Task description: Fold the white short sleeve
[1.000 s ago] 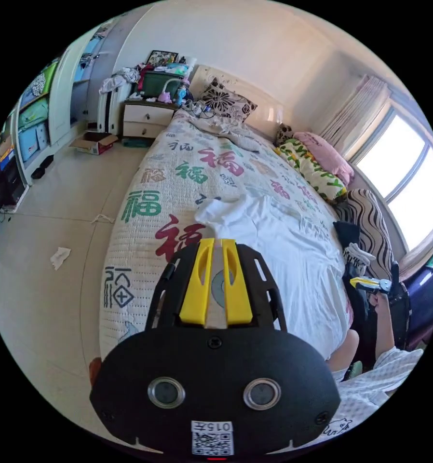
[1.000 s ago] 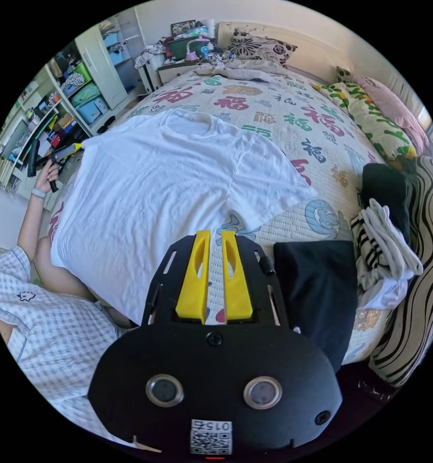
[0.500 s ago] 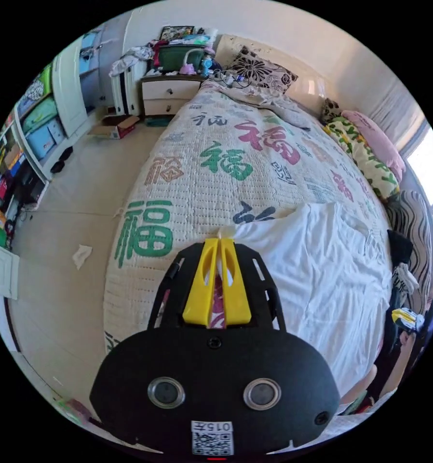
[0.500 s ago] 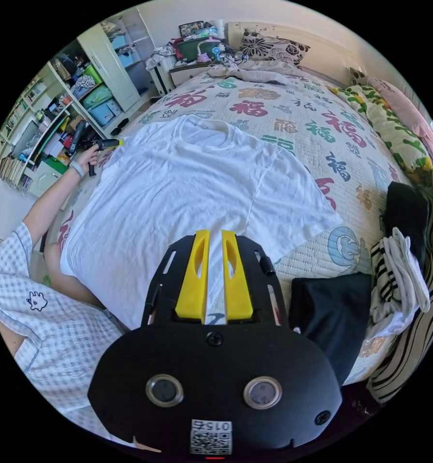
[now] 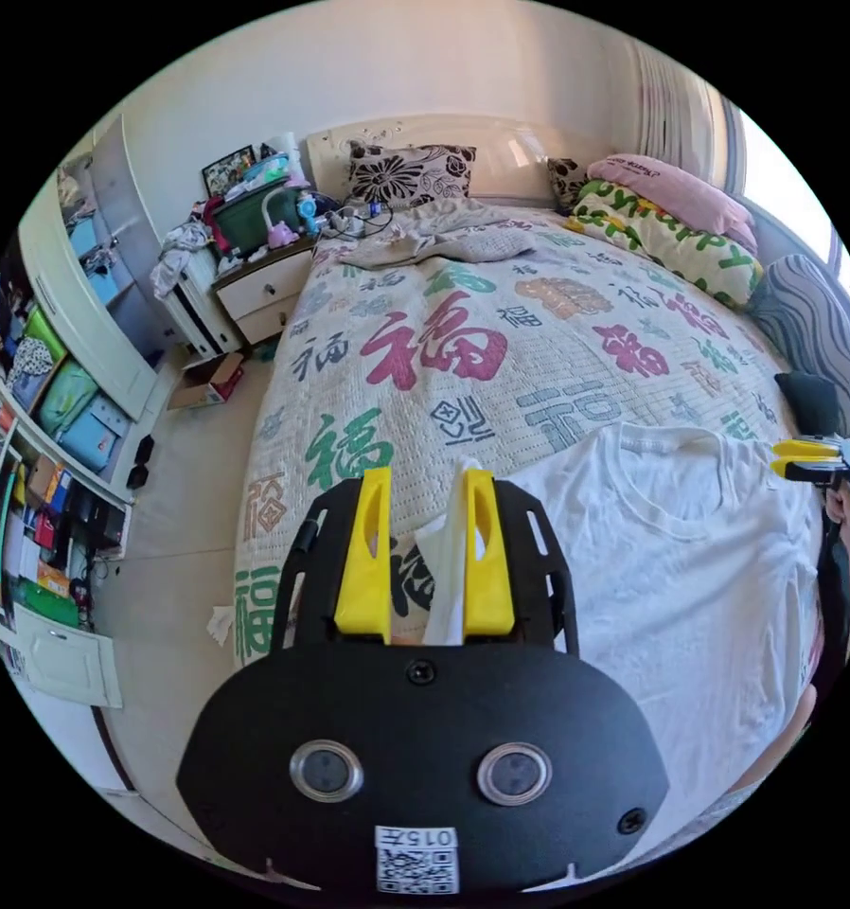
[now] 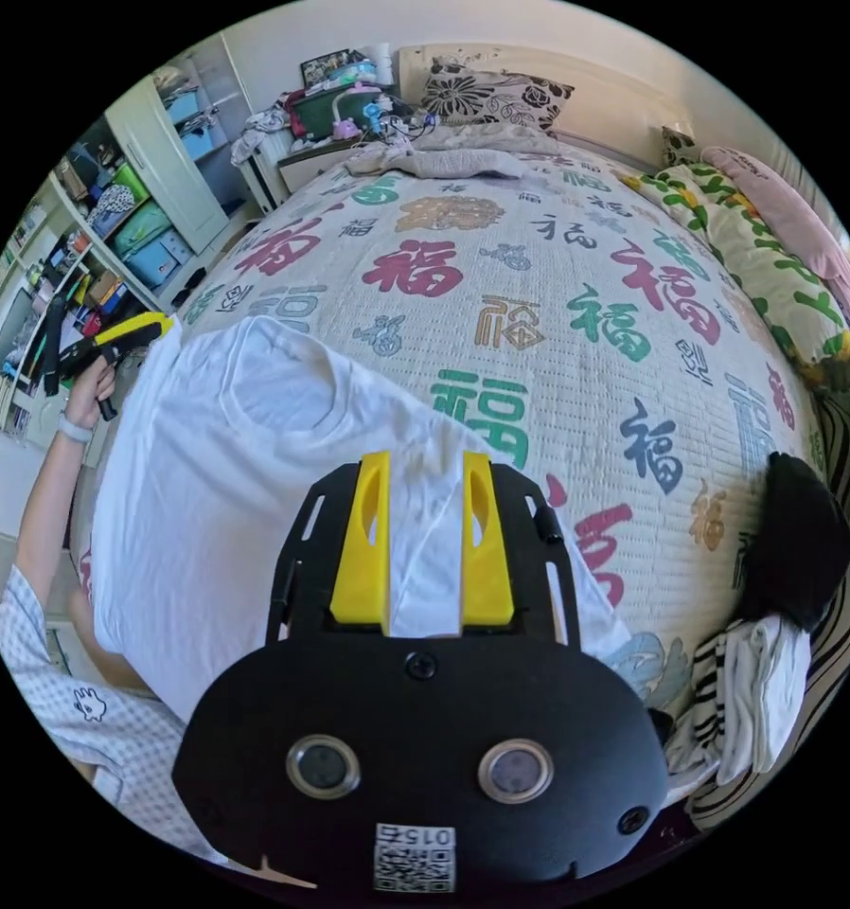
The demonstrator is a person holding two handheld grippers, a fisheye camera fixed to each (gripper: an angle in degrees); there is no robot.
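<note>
Your white short-sleeved cotton T-shirt (image 5: 652, 568) lies spread face up on the bed's cream quilted cover printed with coloured characters (image 5: 463, 350), its collar towards the headboard. Your left claw (image 5: 428, 554) stands with its yellow jaws well apart; a ridge of the near sleeve rises between them and rests against one jaw only, so nothing is gripped. Your right claw (image 6: 423, 544) is likewise wide open over the opposite sleeve and shoulder, cloth lying flat beneath the gap, not pinched.

The risk now, as I judge it: if you close on that thin upright ridge, you may catch only a single layer, and the sleeve could drag crooked. Pulling unevenly could also shift the shirt towards the stack of dark and striped folded clothes (image 6: 775, 606) at the bed edge.
</note>
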